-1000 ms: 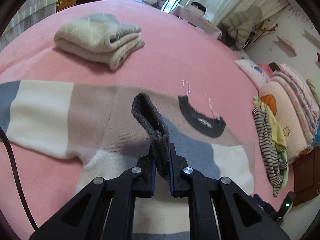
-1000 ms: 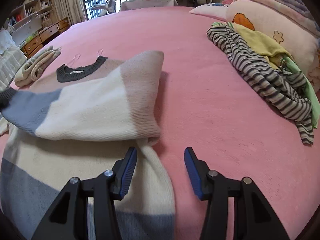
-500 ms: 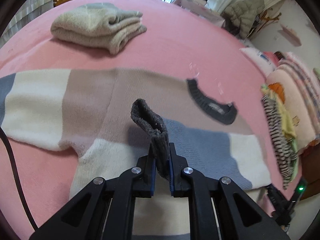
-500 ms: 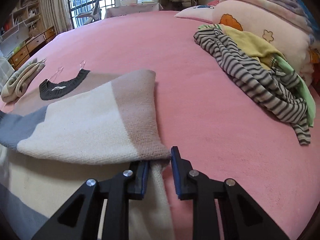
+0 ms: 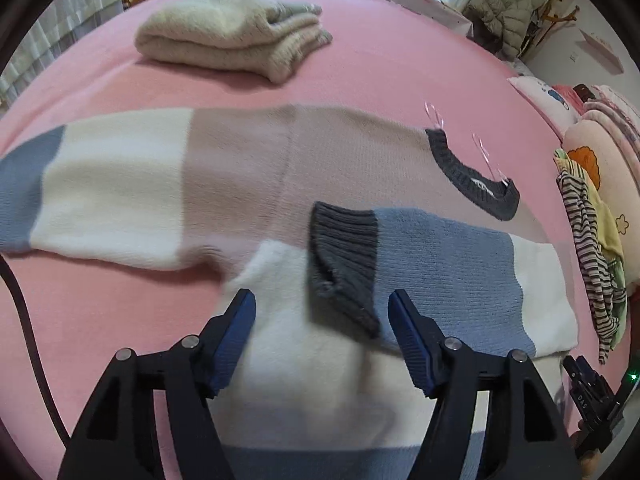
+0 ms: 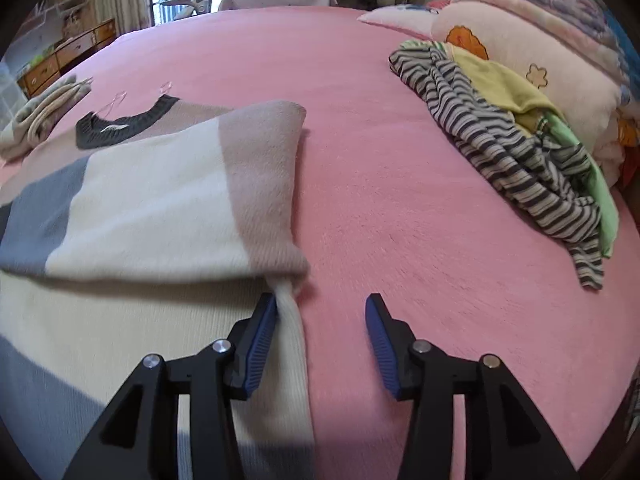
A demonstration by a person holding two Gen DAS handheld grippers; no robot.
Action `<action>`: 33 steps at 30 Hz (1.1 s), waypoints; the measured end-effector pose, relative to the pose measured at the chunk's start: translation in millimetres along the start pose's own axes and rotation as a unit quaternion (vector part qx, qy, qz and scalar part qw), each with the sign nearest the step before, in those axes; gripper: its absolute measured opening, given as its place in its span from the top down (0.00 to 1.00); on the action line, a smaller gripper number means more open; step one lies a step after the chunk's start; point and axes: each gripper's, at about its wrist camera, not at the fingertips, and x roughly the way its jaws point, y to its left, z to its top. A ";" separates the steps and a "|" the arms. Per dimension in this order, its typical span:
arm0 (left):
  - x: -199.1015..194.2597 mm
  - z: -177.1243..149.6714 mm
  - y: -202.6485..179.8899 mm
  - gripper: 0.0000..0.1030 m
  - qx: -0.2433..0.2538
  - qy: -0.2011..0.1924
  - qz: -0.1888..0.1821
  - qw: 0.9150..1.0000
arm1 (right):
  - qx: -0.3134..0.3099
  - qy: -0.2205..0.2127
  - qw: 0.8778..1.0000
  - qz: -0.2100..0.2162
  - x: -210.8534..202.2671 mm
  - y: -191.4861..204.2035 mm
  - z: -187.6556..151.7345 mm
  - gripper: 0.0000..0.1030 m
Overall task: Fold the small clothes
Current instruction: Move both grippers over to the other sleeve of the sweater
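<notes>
While the colour-block sweater lies spread across the pink bed, both sets of jaws stand released, gripping nothing. The left gripper hovers low over the garment with its blue-padded jaws wide apart; the dark grey ribbed cuff of the folded-in sleeve lies on the sweater's body just ahead of the gap between them, its lower corner curled up a little. That sleeve runs from the cuff through a blue band and a white band toward the right side of the garment, resting flat on the torso. The other sleeve stretches out to the left, unfolded, on the bed. The dark grey neckband sits at the far edge of the sweater, with a clear plastic hanger just beside it.

From the right wrist view, the right gripper is also parted, down at the sweater's right edge. Its left pad touches or nearly touches the cream side seam, where the fabric is bunched into a narrow ridge, while its right pad is over bare pink bedding. The folded sleeve lies directly ahead, its outer fold near the jaws.

A folded beige garment sits farther back on the bed, well apart from the sweater. A heap of striped and yellow clothes lies to the right against a stack of pale blankets.
</notes>
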 end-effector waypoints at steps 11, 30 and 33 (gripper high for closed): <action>-65.5 -33.0 45.6 0.34 -0.034 -0.013 0.058 0.998 | -0.045 -0.060 0.995 0.064 -68.9 50.6 0.1 0.55; -154.0 -80.1 56.8 0.23 0.009 -0.050 0.088 0.995 | -0.109 -0.071 0.976 0.174 -160.0 165.3 -3.5 0.55; -161.1 -80.8 66.7 0.21 0.009 -0.057 0.090 0.994 | -0.120 -0.078 0.974 0.177 -174.3 181.4 -2.9 0.55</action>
